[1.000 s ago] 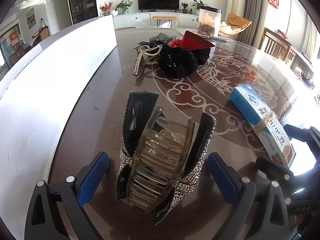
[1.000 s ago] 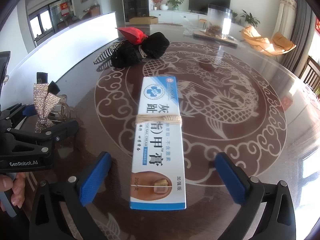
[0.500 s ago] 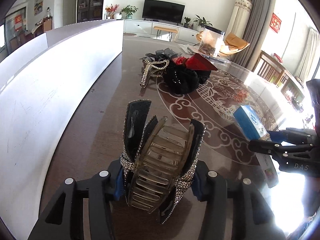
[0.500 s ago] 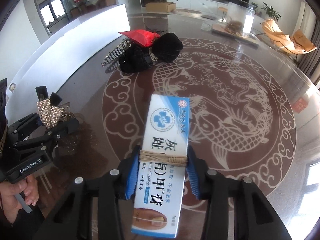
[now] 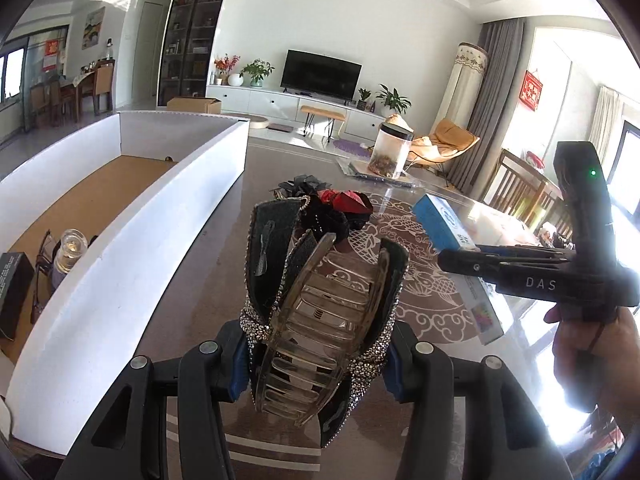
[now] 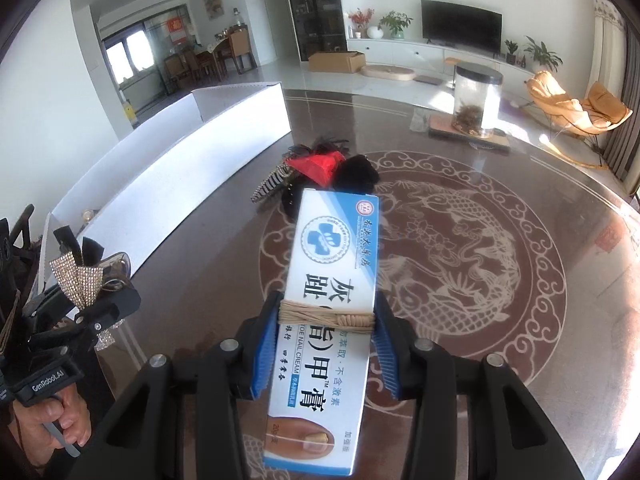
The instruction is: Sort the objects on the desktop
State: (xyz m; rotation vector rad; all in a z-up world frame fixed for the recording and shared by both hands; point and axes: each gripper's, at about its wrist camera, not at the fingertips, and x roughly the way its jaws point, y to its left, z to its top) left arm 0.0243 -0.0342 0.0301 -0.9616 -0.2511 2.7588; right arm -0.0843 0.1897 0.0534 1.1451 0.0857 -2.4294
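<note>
My left gripper (image 5: pixel 316 364) is shut on a translucent brown hair claw clip with black, rhinestone-edged bow wings (image 5: pixel 320 304), held up off the dark table (image 5: pixel 192 280). The same clip (image 6: pixel 80 280) shows at the left of the right wrist view. My right gripper (image 6: pixel 328 344) is shut on a blue and white nail cream box (image 6: pixel 328 304) bound with a rubber band, lifted above the table. In the left wrist view that box (image 5: pixel 440 220) pokes out ahead of the right gripper (image 5: pixel 472 256).
A long white-walled cardboard box (image 5: pixel 132 216) stands at the left, with a small bottle (image 5: pixel 70 250) and glasses inside. A pile of black and red hair accessories (image 6: pixel 320 176) lies mid-table. A clear jar (image 6: pixel 476 100) stands at the far side. A hand (image 5: pixel 592 352) grips the right tool.
Both grippers went from open to shut, the left on the hair clip, the right on the cream box. Both then rose from the table with their loads.
</note>
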